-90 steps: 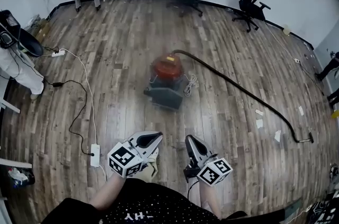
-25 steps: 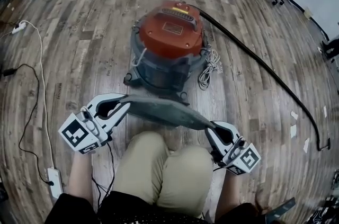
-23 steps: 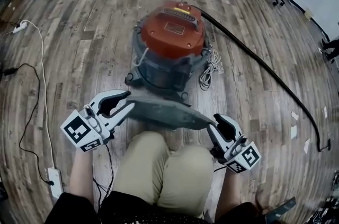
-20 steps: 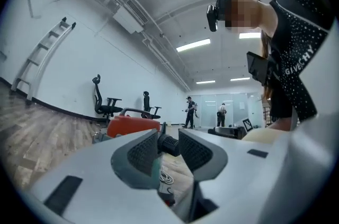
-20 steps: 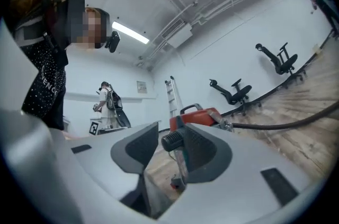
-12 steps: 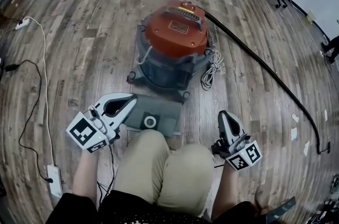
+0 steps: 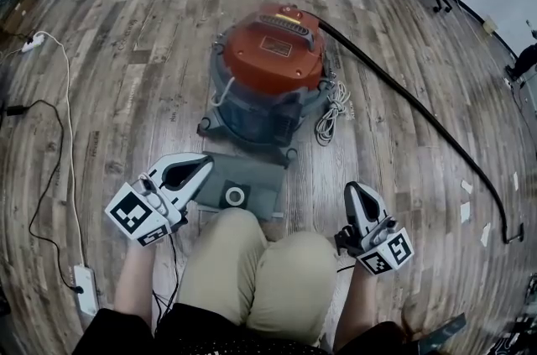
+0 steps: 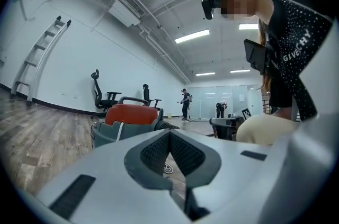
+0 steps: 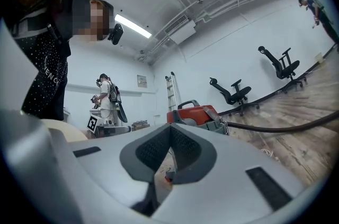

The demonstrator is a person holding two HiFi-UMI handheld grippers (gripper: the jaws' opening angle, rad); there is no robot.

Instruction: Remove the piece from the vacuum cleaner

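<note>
Vacuum cleaner (image 7: 270, 72): orange-red lid, blue-grey body; hose (image 7: 419, 106) black; piece (image 7: 256, 177) grey, white ring; floor (image 7: 151, 26) brown wood-grain planks; left gripper (image 7: 204, 164), right gripper (image 7: 356, 191) pale grey, black-and-white square markers; trousers (image 7: 260, 269) beige

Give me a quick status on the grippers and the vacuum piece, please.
Left gripper shut, at edge of grey piece. Right gripper shut, clear of it. Piece off the vacuum cleaner, lying before it. No obstruction.

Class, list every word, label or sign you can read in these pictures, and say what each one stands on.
"GIVENCHY": black sparkly shirt.
Orange vacuum cleaner lid: a label, too small to read.
Framed wall sign: too small to read.
</note>
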